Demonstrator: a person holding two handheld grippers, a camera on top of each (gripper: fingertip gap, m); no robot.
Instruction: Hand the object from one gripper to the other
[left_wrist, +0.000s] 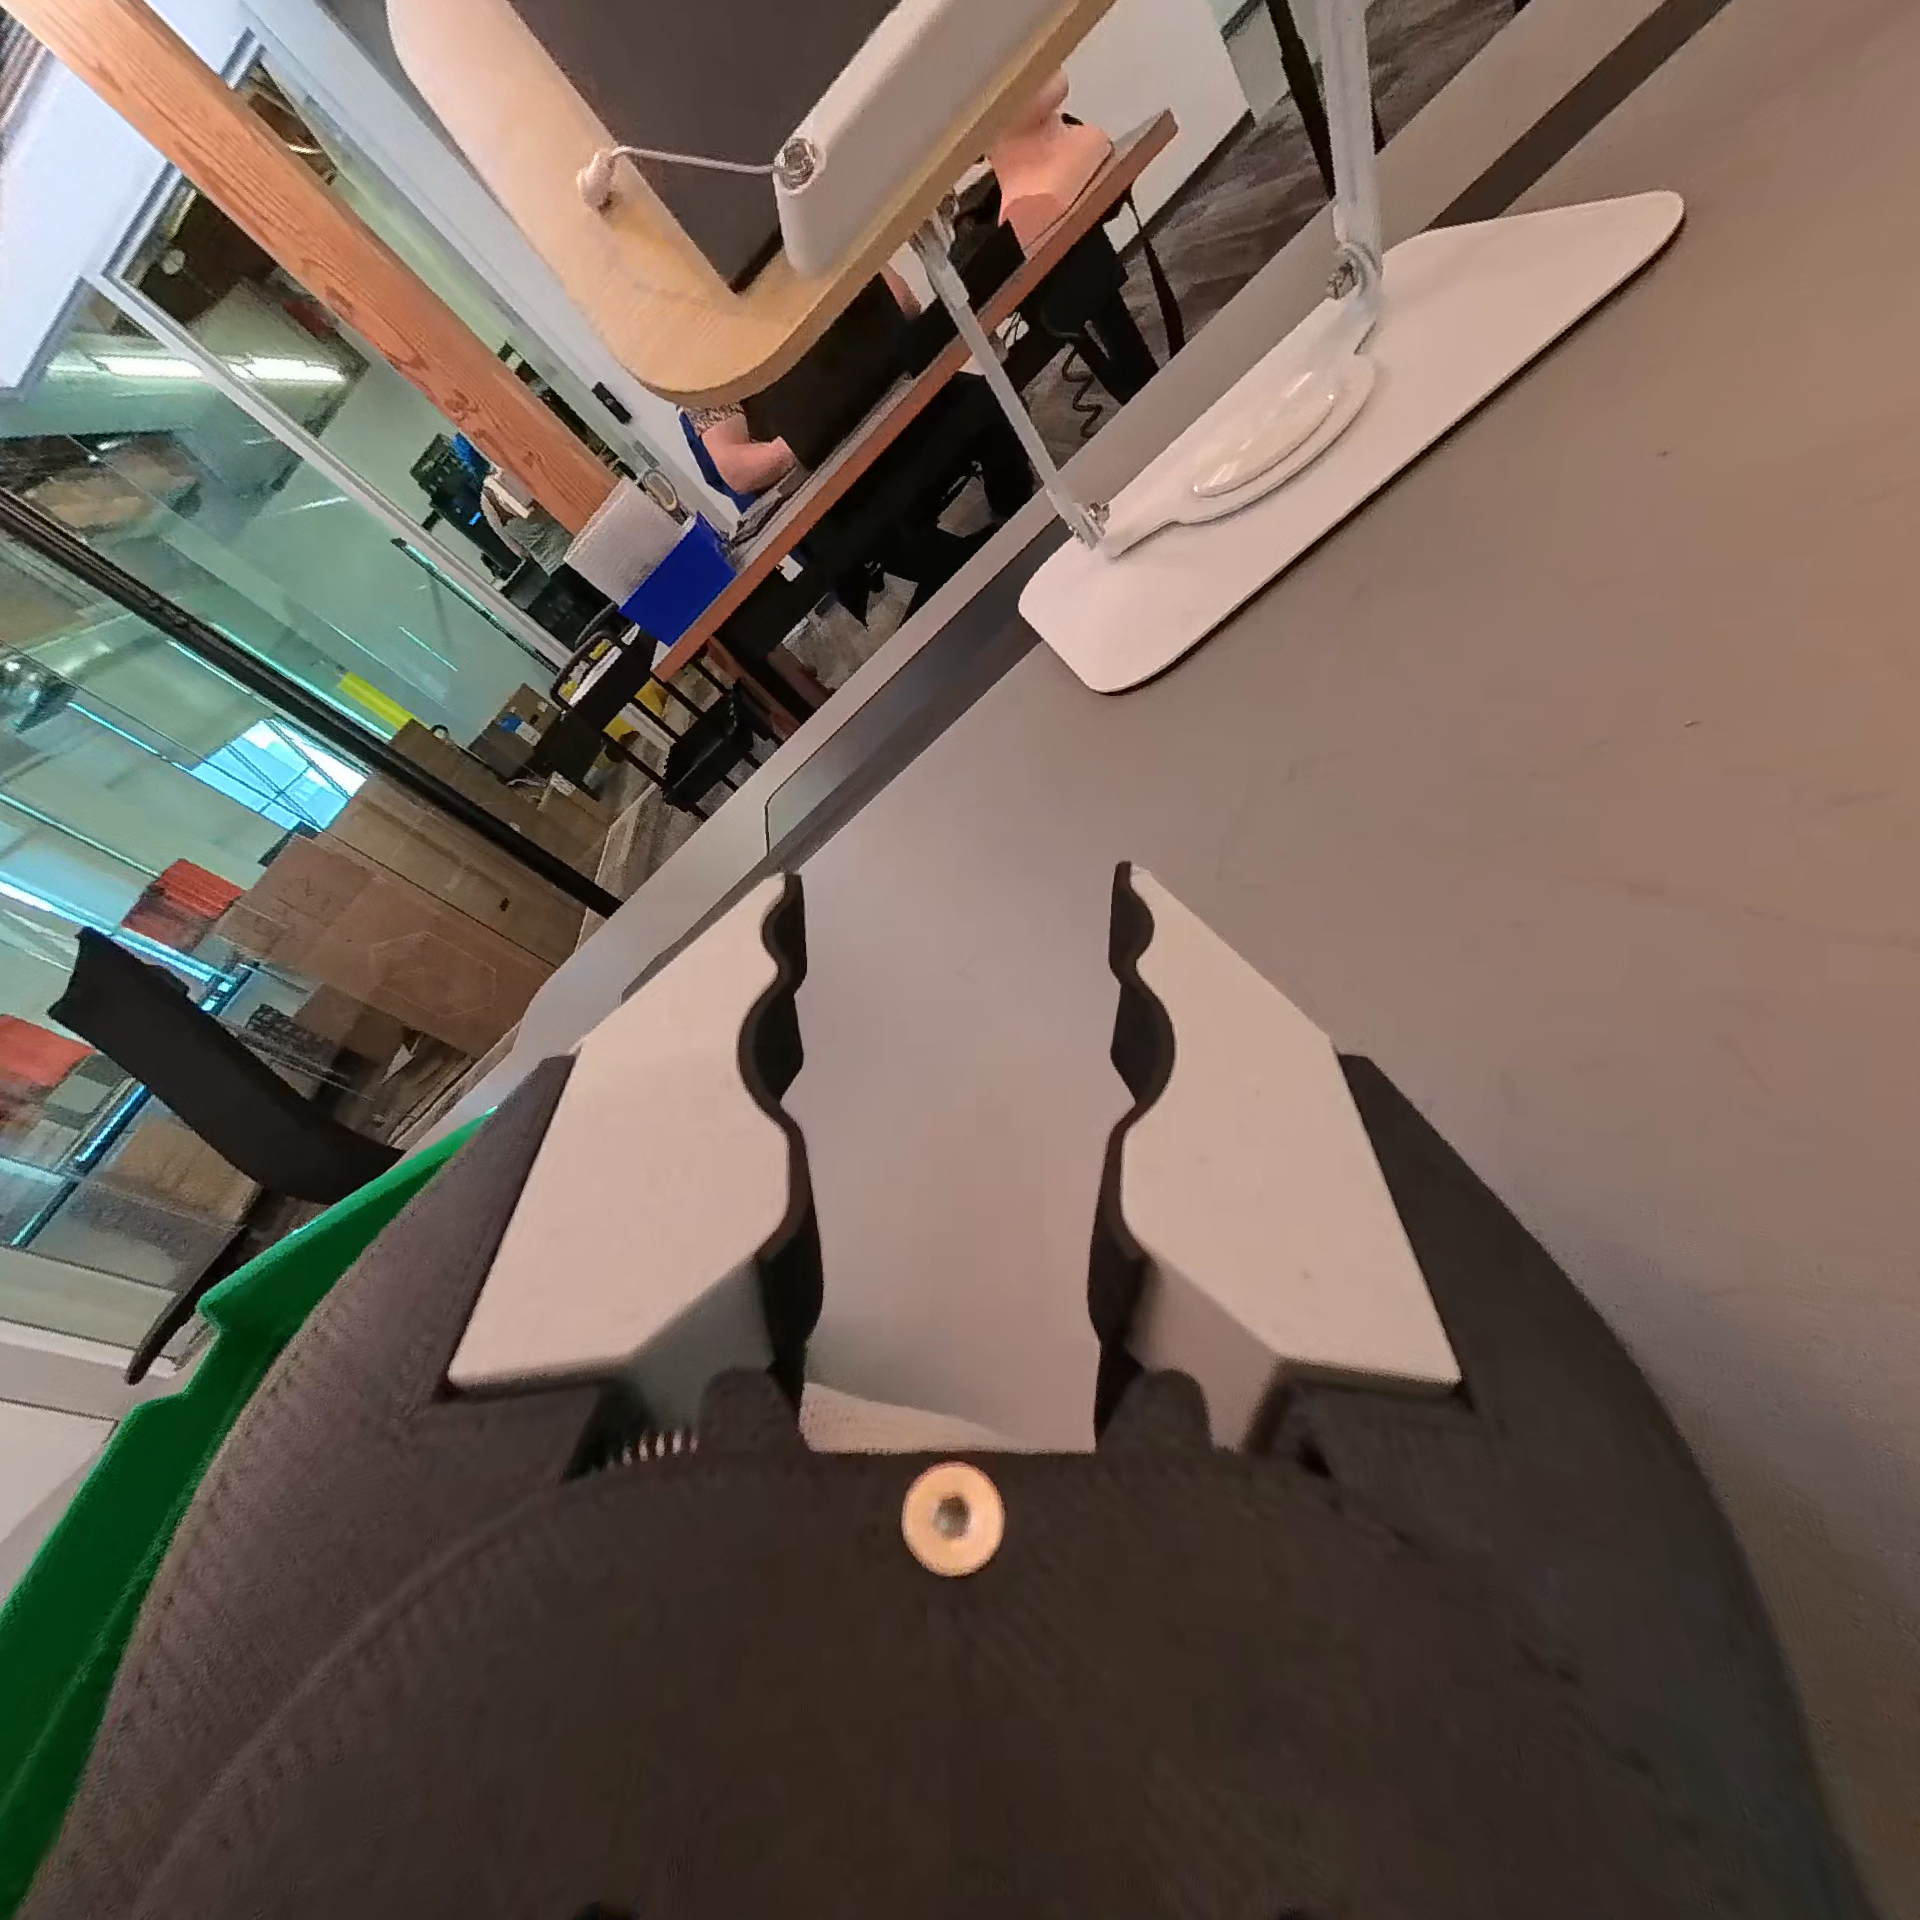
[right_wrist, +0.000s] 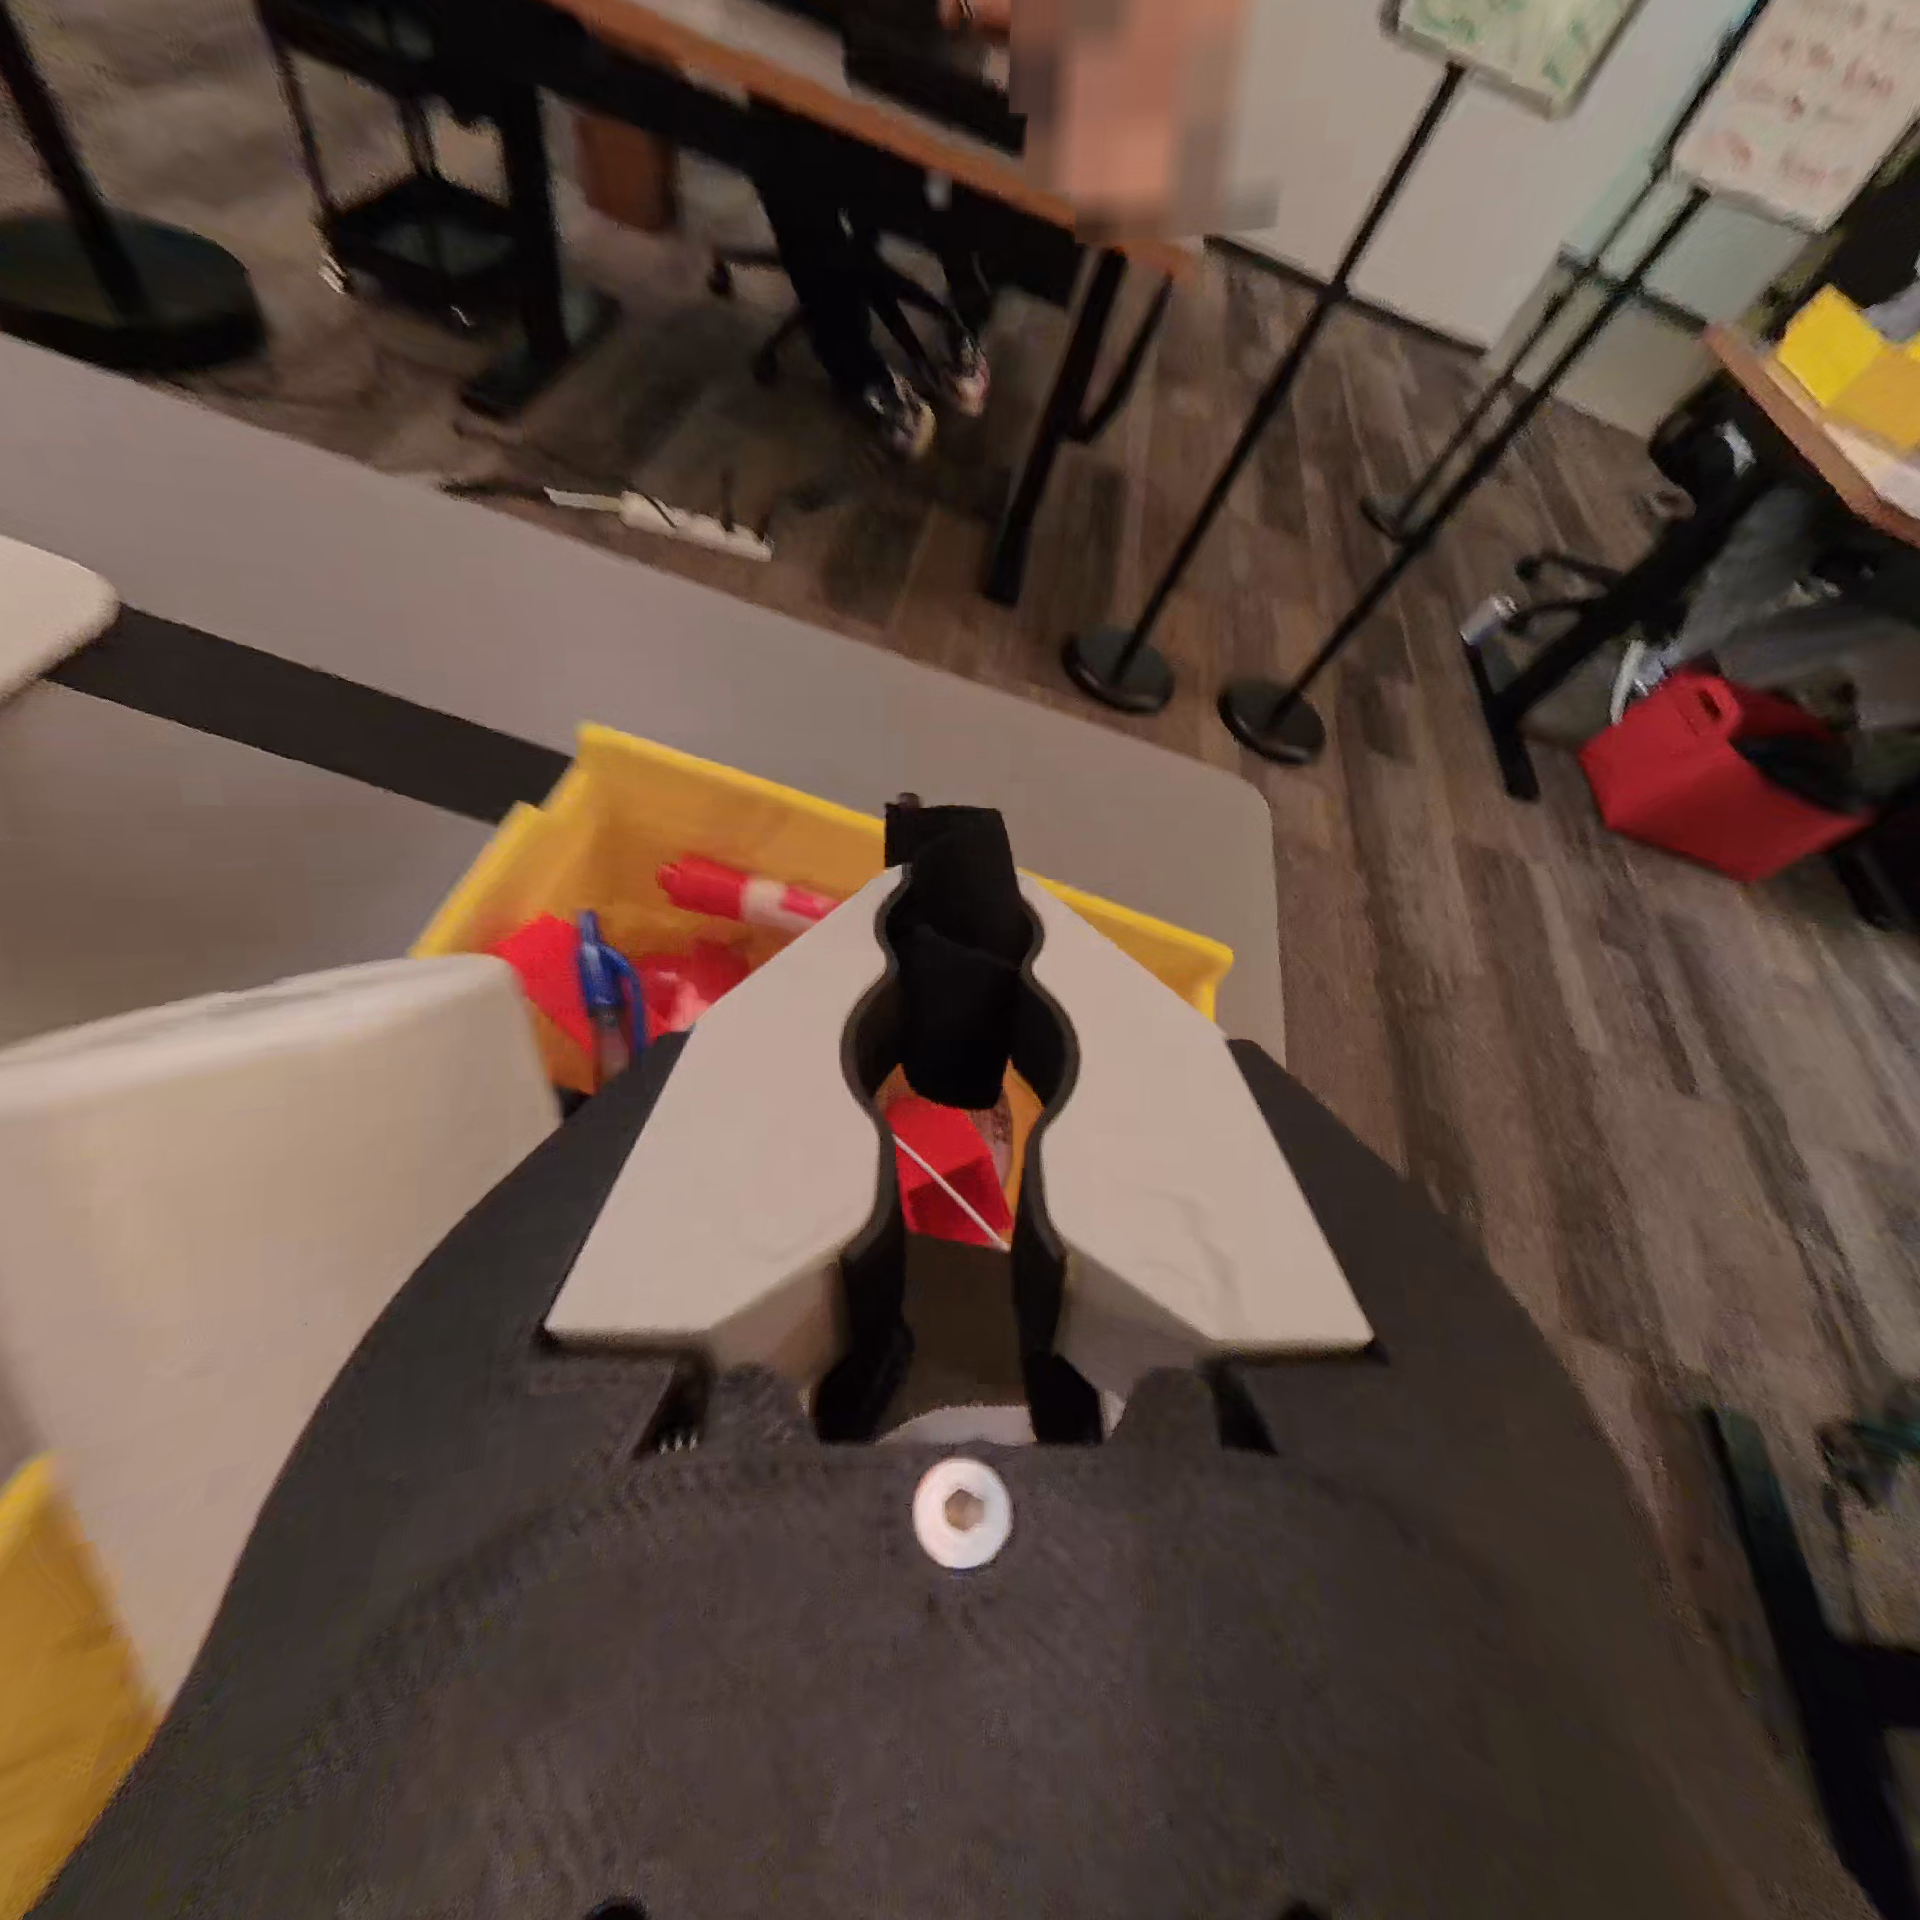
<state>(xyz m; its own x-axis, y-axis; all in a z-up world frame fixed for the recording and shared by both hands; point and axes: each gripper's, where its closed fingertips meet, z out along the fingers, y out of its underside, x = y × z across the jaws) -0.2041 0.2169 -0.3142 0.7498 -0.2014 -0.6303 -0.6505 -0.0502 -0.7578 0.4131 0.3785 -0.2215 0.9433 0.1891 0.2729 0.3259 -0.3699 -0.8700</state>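
Observation:
In the right wrist view my right gripper (right_wrist: 961, 894) is shut on a black object (right_wrist: 956, 935), which stands up between the grey fingers (right_wrist: 769, 1101) and pokes out past their tips. It hangs above a yellow bin (right_wrist: 623, 810) holding red and blue items (right_wrist: 582, 977). In the left wrist view my left gripper (left_wrist: 961, 883) is open and empty, tilted low over the grey table (left_wrist: 1455, 935). The black object does not show in the left wrist view.
A white lamp base (left_wrist: 1403, 416) with a jointed arm stands on the table ahead of the left gripper. A green bin edge (left_wrist: 156, 1455) lies at its lower left. A white block (right_wrist: 208, 1195) sits left of the right gripper. The table edge (right_wrist: 1262, 935) and floor lie to the right. My right fingertips sit around 65 centimeters from my left ones.

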